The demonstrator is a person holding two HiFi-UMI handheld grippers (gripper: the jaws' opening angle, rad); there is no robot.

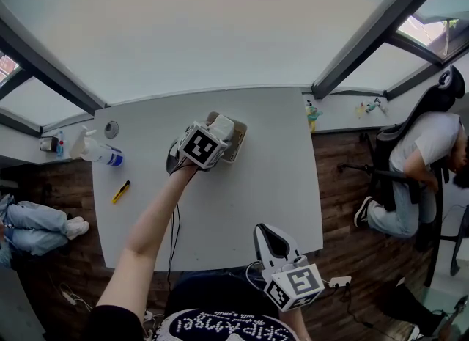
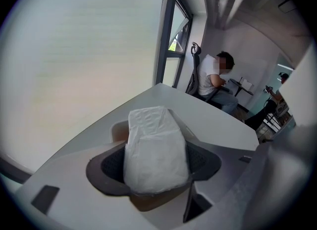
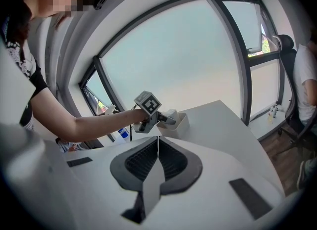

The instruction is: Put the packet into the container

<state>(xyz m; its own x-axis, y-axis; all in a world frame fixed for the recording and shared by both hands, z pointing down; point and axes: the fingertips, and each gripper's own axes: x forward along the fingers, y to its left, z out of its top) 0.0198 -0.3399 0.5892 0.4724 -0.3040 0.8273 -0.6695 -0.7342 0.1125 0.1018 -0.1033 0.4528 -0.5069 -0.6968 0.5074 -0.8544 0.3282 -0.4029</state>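
A white, puffy packet (image 2: pixel 154 150) fills the space between the jaws of my left gripper (image 2: pixel 156 167), which is shut on it. Just below it stands the tan open container (image 2: pixel 117 130), the packet's far end reaching over its rim. In the head view the left gripper (image 1: pixel 220 133) is over the container (image 1: pixel 239 146) near the back middle of the white table (image 1: pixel 242 207). My right gripper (image 1: pixel 272 241) hovers at the table's front edge, shut and empty. In the right gripper view its jaws (image 3: pixel 158 140) meet, and the container (image 3: pixel 181 122) lies far ahead.
A spray bottle (image 1: pixel 99 153) and a yellow cutter (image 1: pixel 120 191) lie at the table's left. A person sits in a chair (image 1: pixel 421 160) right of the table; someone's legs (image 1: pixel 37 226) show at the left. A cable (image 1: pixel 174 237) trails from the left gripper.
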